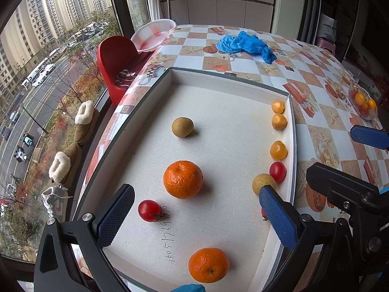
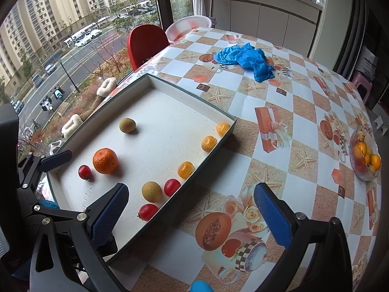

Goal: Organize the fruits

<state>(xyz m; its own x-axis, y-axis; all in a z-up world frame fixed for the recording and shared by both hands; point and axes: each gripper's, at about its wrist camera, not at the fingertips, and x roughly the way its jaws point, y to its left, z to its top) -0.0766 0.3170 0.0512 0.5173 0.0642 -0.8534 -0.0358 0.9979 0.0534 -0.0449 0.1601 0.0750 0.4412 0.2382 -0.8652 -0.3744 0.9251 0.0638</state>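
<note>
A white tray lies on the table and holds loose fruit. In the left wrist view I see two oranges, a brown longan, a cherry tomato, and along the right wall several small yellow fruits, a red tomato and a second longan. My left gripper is open and empty over the tray's near half. My right gripper is open and empty, straddling the tray's right wall; a tomato lies near its left finger.
A clear bag of fruit sits at the table's right edge. A crumpled blue glove lies at the far side. A red chair and a white basin stand by the window on the left.
</note>
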